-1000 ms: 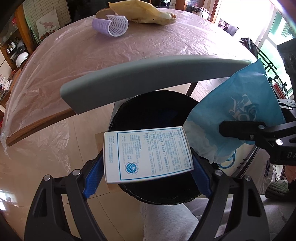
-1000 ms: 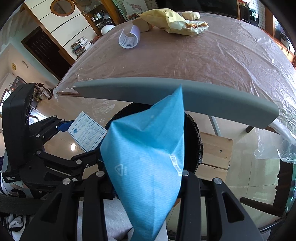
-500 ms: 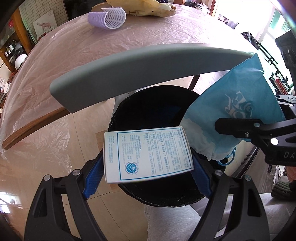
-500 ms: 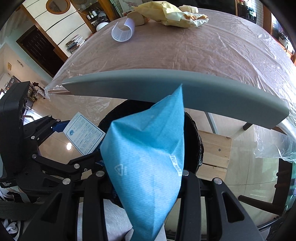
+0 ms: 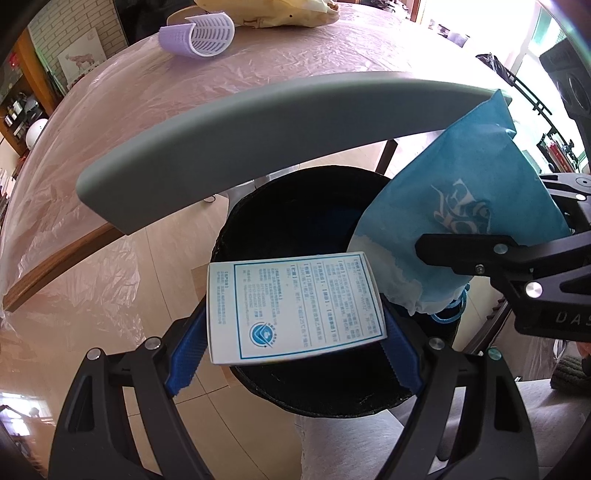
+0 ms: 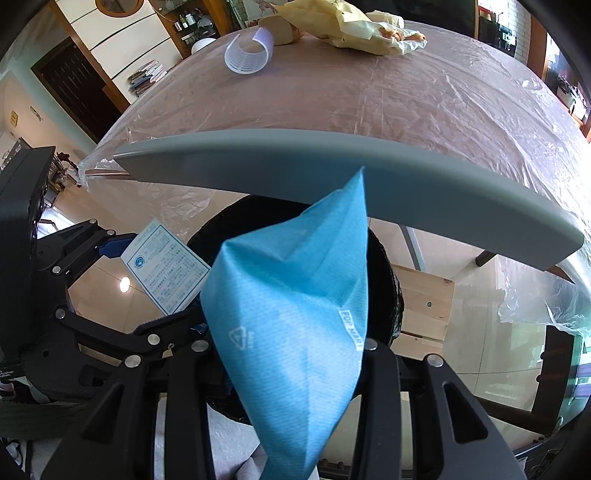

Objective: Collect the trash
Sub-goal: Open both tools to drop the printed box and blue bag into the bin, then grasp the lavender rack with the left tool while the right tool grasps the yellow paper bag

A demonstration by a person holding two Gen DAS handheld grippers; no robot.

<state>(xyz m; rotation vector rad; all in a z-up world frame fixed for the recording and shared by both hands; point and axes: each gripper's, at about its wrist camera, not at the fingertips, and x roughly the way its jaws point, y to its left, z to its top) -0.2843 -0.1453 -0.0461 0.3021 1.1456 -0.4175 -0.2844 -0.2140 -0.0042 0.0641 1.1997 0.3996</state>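
Note:
A white box with blue print [image 5: 291, 295] sits flat between the blue pads of my left gripper [image 5: 294, 314], which is shut on it. Directly below the box is the open mouth of a black bin [image 5: 229, 236]. My right gripper [image 6: 282, 350] is shut on a crumpled blue fabric bag [image 6: 295, 295], which stands up between its fingers over the bin's rim [image 6: 384, 280]. In the left wrist view the blue bag [image 5: 454, 206] hangs at the bin's right side. A grey curved lid-like panel [image 5: 277, 144] rises behind the bin.
Beyond the bin is a table under a clear plastic sheet [image 5: 258, 66]. On it lie a purple perforated plastic piece [image 5: 199, 33] and a yellow bag [image 5: 266, 11]. A wooden crate [image 6: 424, 306] stands beside the bin. A person's grey trouser leg [image 5: 351, 443] is below.
Both views have tipped slightly, so the table items have slid toward the top of the frame. The box and the blue bag stay gripped over the bin.

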